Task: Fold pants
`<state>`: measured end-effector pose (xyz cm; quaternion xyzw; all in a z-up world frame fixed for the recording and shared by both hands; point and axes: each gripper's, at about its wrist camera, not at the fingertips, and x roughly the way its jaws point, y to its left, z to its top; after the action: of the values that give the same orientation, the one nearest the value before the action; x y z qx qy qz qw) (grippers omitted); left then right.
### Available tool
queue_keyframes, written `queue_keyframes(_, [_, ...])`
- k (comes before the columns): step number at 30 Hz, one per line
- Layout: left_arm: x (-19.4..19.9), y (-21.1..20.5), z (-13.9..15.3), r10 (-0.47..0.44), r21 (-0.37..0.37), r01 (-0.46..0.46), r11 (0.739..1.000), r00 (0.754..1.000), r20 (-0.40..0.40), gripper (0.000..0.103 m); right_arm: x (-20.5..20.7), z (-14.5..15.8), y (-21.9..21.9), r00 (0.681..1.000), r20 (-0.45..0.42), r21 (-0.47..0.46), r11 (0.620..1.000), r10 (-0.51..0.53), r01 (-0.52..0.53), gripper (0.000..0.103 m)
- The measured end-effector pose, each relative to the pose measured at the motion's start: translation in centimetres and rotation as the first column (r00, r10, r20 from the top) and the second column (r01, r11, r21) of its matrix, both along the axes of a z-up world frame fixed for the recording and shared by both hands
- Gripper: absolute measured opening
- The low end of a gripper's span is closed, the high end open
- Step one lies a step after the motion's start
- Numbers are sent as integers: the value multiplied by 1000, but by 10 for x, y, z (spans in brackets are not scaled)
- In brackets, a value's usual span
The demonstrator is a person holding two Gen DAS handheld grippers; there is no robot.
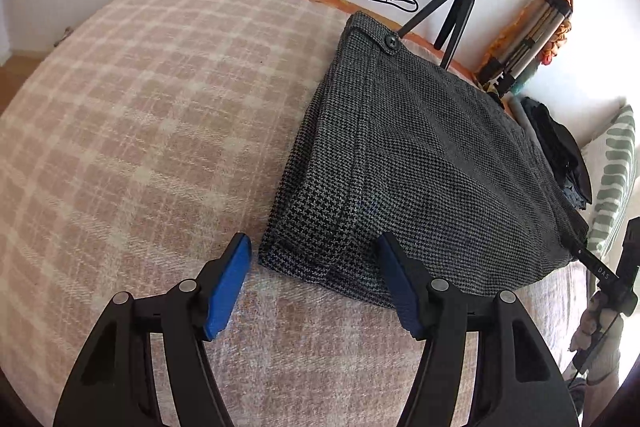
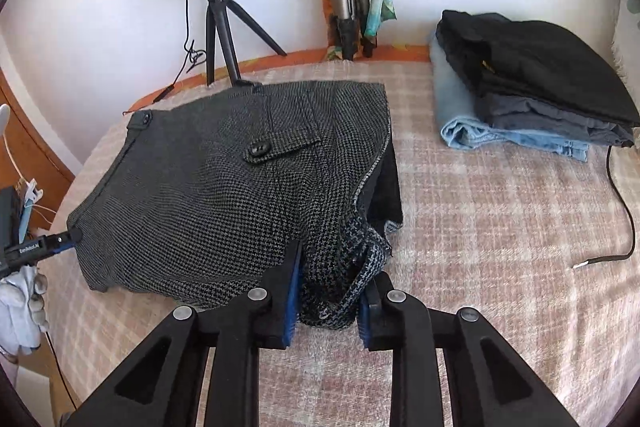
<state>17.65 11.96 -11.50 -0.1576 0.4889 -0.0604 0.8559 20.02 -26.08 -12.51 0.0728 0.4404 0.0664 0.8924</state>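
Observation:
The grey houndstooth pants (image 1: 420, 155) lie folded into a thick bundle on the pink checked blanket (image 1: 140, 115). My left gripper (image 1: 313, 241) stands open at the bundle's near corner. One blue pad (image 1: 226, 291) is over bare blanket and the other finger (image 1: 400, 283) rests against the cloth. In the right wrist view the pants (image 2: 208, 195) show a buttoned pocket flap. My right gripper (image 2: 336, 267) is shut on a bunched fold at their near right corner. A gloved hand (image 2: 20, 303) holds the left gripper at the pants' left edge.
A ring light on a black tripod (image 2: 218, 23) stands at the far edge by the wall. A stack of folded clothes (image 2: 528, 99) sits at the back right. A loose black cable (image 2: 624, 211) trails on the blanket. A striped pillow (image 1: 614, 179) lies at the right.

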Motion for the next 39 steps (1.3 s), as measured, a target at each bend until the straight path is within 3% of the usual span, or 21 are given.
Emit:
queue_keyframes(2, [-5, -1, 8, -12, 47, 10, 999, 1000, 26, 64, -1, -10, -11, 999, -38, 86, 996, -21, 25, 34])
queue_keyframes(5, [-13, -5, 31, -42, 94, 33, 995, 995, 86, 64, -9, -8, -33, 999, -17, 217, 975, -42, 45, 46])
queue_keyframes(8, [-16, -23, 58, -119, 172, 93, 981, 982, 147, 64, -10, 1, -50, 998, 11, 248, 967, -58, 53, 51])
queue_keyframes(11, [-14, -56, 84, -212, 233, 162, 959, 955, 208, 64, -6, 12, -64, 997, 44, 262, 964, -68, 54, 53])
queue_keyframes(14, [-8, -97, 106, -327, 248, 268, 931, 914, 239, 64, -3, 21, -78, 994, 62, 299, 952, -85, 62, 54])
queue_keyframes(20, [0, -196, 130, -541, 302, 468, 831, 806, 240, 66, -2, 34, -102, 987, 112, 354, 932, -119, 72, 55])
queue_keyframes(23, [6, -248, 128, -632, 311, 563, 766, 747, 205, 66, -1, 34, -116, 984, 114, 373, 924, -134, 82, 57])
queue_keyframes(28, [2, -333, 95, -765, 347, 695, 630, 631, 126, 67, 2, 36, -135, 985, 120, 399, 914, -125, 68, 57])
queue_keyframes(32, [-3, -381, 55, -825, 380, 757, 531, 564, 31, 67, 1, 41, -141, 986, 133, 410, 911, -103, 40, 57])
queue_keyframes(35, [-3, -403, 30, -839, 466, 753, 465, 543, -40, 67, 0, 41, -145, 987, 132, 414, 910, -94, 31, 58])
queue_keyframes(39, [14, -406, 9, -811, 448, 746, 493, 580, -74, 70, 4, 33, -151, 990, 103, 426, 904, -92, 40, 58])
